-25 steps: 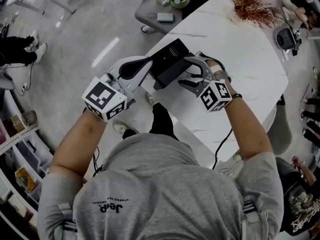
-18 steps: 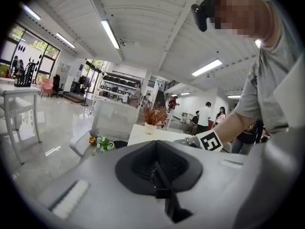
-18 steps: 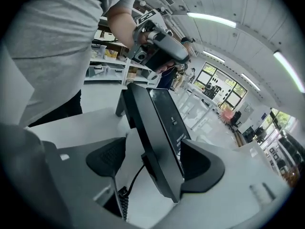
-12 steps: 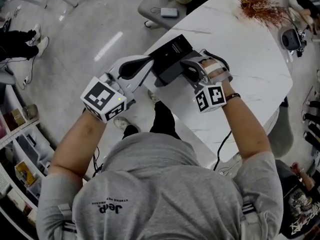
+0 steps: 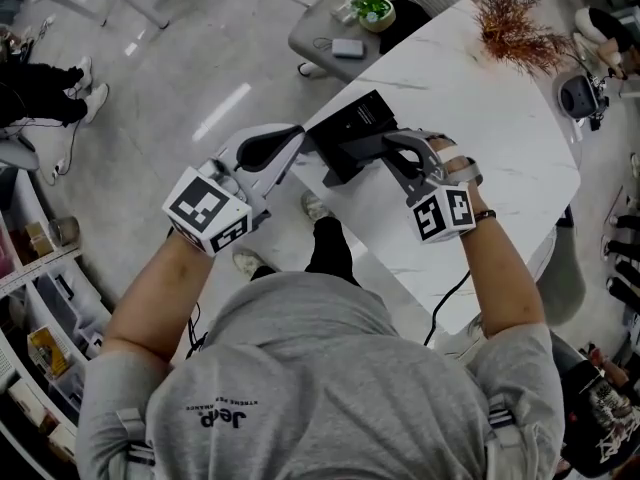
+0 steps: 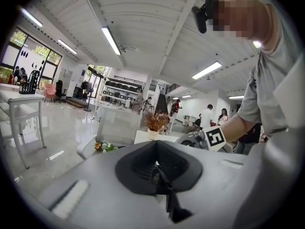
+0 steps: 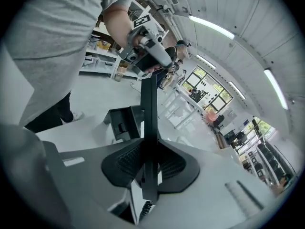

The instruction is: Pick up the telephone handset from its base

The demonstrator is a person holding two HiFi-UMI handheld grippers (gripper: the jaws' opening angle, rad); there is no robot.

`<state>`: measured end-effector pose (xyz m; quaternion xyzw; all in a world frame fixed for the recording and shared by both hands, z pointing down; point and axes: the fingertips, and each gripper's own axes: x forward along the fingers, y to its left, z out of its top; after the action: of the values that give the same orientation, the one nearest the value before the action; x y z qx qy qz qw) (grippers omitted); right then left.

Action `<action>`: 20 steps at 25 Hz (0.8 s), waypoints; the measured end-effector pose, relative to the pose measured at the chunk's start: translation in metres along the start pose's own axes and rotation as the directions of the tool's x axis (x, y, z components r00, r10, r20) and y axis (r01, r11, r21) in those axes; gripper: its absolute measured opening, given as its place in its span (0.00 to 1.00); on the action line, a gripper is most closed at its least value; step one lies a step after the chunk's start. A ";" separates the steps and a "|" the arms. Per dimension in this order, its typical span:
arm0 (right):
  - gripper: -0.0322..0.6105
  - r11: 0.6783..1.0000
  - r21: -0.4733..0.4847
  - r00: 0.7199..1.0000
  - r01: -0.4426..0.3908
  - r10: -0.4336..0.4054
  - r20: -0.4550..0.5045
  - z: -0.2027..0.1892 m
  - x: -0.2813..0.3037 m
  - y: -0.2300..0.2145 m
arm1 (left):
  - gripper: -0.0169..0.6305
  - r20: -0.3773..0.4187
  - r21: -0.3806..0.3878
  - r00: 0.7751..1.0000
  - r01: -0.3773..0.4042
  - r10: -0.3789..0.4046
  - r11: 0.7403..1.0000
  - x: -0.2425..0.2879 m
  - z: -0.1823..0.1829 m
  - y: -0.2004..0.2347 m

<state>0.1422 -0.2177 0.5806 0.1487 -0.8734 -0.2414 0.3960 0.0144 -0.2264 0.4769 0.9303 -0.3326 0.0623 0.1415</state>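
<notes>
The black telephone base [image 5: 352,120] lies at the near left corner of the white marble table [image 5: 500,138]. Its black handset [image 5: 362,150] is raised just off the base, with my right gripper [image 5: 388,148] closing its jaws and its pads pressed on the handset's sides. In the right gripper view the handset [image 7: 148,118] runs straight up between the pads, the base [image 7: 123,123] sits below left of it, and the coiled cord [image 7: 144,210] hangs underneath. My left gripper [image 5: 298,136] hovers off the table's left edge beside the base, its jaws shut on nothing.
Dried reddish twigs [image 5: 515,28] stand at the table's far end. A grey stool with a small potted plant [image 5: 368,3] is beyond the table. Shelving [image 5: 35,298] lines the left. A bystander's feet [image 5: 60,83] rest on the floor at far left.
The right gripper's jaws closed from wide open onto the handset and lifted it off the base. The left gripper shifted slightly beside the base.
</notes>
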 end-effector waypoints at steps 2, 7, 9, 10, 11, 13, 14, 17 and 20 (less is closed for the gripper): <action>0.17 0.999 0.029 1.000 0.027 -0.027 0.010 0.013 -0.009 -0.012 | 0.11 0.018 0.004 1.000 -0.007 0.007 1.000 -0.011 0.012 0.001; 0.17 0.986 0.139 0.993 0.090 -0.099 0.059 0.059 -0.031 -0.049 | 0.11 0.078 0.029 0.996 -0.043 0.040 0.999 -0.051 0.050 0.007; 0.17 0.978 0.177 0.987 0.113 -0.131 0.090 0.082 -0.040 -0.066 | 0.11 0.108 0.040 0.992 -0.065 0.061 0.997 -0.072 0.066 0.009; 0.17 0.974 0.193 0.984 0.121 -0.144 0.108 0.096 -0.045 -0.074 | 0.11 0.121 0.045 0.990 -0.079 0.073 0.996 -0.084 0.074 0.011; 0.17 0.969 0.210 0.980 0.126 -0.155 0.127 0.110 -0.050 -0.082 | 0.11 0.133 0.048 0.987 -0.094 0.087 0.994 -0.097 0.082 0.012; 0.17 0.962 0.238 0.970 0.133 -0.176 0.170 0.143 -0.060 -0.100 | 0.11 0.155 0.055 0.981 -0.128 0.118 0.990 -0.123 0.097 0.015; 0.17 0.959 0.251 0.964 0.135 -0.185 0.191 0.159 -0.064 -0.110 | 0.11 0.166 0.059 0.977 -0.144 0.132 0.988 -0.136 0.104 0.017; 0.17 0.944 0.304 0.949 0.127 -0.204 0.240 0.208 -0.079 -0.133 | 0.11 0.204 0.066 0.963 -0.195 0.178 0.979 -0.179 0.125 0.021; 0.17 0.934 0.344 0.930 0.099 -0.210 0.303 0.254 -0.091 -0.151 | 0.11 0.245 0.064 0.940 -0.258 0.236 0.964 -0.226 0.144 0.025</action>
<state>0.0165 -0.2260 0.2981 0.2374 -0.9408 -0.1480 0.1916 -0.1729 -0.1529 0.2973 0.8876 -0.4579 -0.0151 0.0479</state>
